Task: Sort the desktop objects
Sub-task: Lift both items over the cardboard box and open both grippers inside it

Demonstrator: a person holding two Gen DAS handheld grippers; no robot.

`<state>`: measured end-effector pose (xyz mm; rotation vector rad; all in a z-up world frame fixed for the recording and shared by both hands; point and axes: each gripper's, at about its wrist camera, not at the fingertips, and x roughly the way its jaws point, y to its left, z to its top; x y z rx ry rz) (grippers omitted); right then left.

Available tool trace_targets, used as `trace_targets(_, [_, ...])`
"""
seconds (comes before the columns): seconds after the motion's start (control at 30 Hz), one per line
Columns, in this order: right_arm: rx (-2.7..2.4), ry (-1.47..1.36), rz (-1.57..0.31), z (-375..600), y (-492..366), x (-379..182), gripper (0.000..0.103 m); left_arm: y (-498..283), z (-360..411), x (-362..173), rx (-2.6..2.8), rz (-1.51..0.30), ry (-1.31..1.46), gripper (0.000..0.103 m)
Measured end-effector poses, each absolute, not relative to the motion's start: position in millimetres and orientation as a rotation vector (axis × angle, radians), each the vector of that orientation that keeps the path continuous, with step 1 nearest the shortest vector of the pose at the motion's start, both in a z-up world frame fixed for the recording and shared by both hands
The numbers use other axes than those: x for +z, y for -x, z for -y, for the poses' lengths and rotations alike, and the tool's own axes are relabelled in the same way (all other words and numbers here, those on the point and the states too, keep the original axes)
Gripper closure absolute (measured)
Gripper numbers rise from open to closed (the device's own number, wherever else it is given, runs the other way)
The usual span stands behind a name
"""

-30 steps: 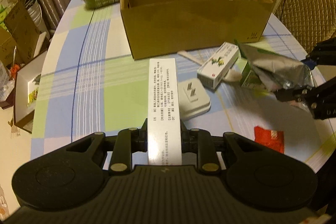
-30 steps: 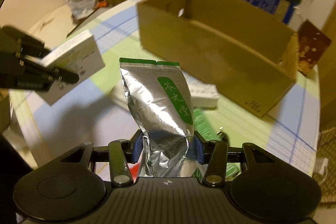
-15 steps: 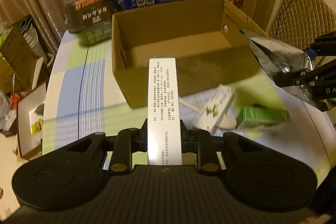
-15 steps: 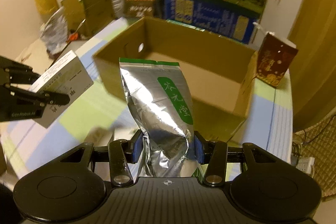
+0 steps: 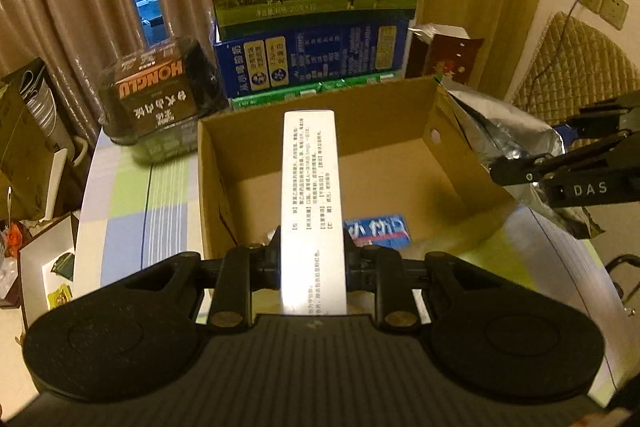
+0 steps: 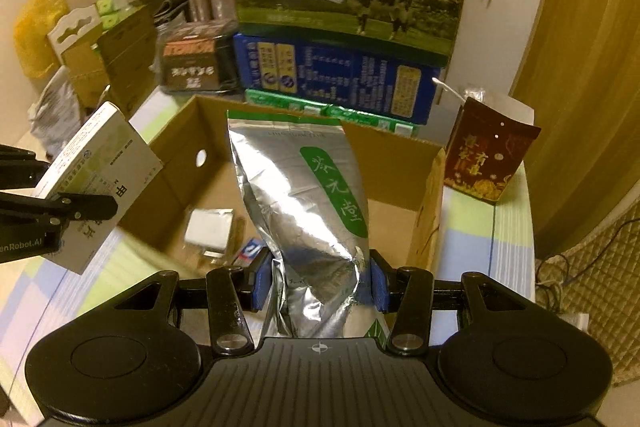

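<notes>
Above the near edge of the open brown cardboard box (image 5: 452, 147), the two grippers each carry one item. On the left, the left gripper (image 5: 312, 263) has its fingers clamped on the sides of a long white printed carton (image 5: 311, 195), which reaches forward over the box opening; its near end is cut off behind the gripper body, and the fine print is too small to read. From the right wrist view the same white printed carton (image 6: 96, 179) appears tilted, level with the box's left wall, its lower corner hidden by the black fingers (image 6: 76, 207).

Inside the box, on the floor, lie a small white rectangular item (image 6: 210, 227) and a blue packet with white lettering (image 5: 378, 229); both are partly covered by the held things, and the blurred items beside them cannot be identified.

To the right, the right gripper (image 6: 318, 283) squeezes the lower part of a crumpled silver foil pouch with a green label (image 6: 304, 195), which stands upright over the box's near side. The pouch's bottom disappears behind the gripper body. In the left wrist view this silver foil pouch (image 5: 508, 139) overlaps the box's right wall, so whether it touches cannot be told.

Behind the box stands a stack of blue milk cartons with a cow picture (image 6: 344, 7), a dark shrink-wrapped pack (image 5: 160, 99) at left and a dark red paper bag (image 6: 488, 155) at right, on the checked tablecloth (image 5: 124, 219).
</notes>
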<state>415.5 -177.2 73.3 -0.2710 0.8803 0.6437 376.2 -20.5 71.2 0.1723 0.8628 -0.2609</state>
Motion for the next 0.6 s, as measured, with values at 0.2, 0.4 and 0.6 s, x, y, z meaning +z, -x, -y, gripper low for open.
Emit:
trace_targets(0.2, [0.623,0.241,-0.894,167.2,-444.6,63.6,0.057,-410.0,18.1,57.0,-0.254,-0.875,-0.151,0.083])
trace_targets(0.4, [0.599,0.258,-0.88,156.5,-461.5,53.5,0.057,-433.7,15.2,44.8,-0.259,-0.874,-0.118,0.083])
trace_targets(0.6, [0.587,0.271,-0.886,148.9,-469.5,39.5,0.057,-452.0,14.1,36.0,-0.251,-0.871,-0.092,0.083])
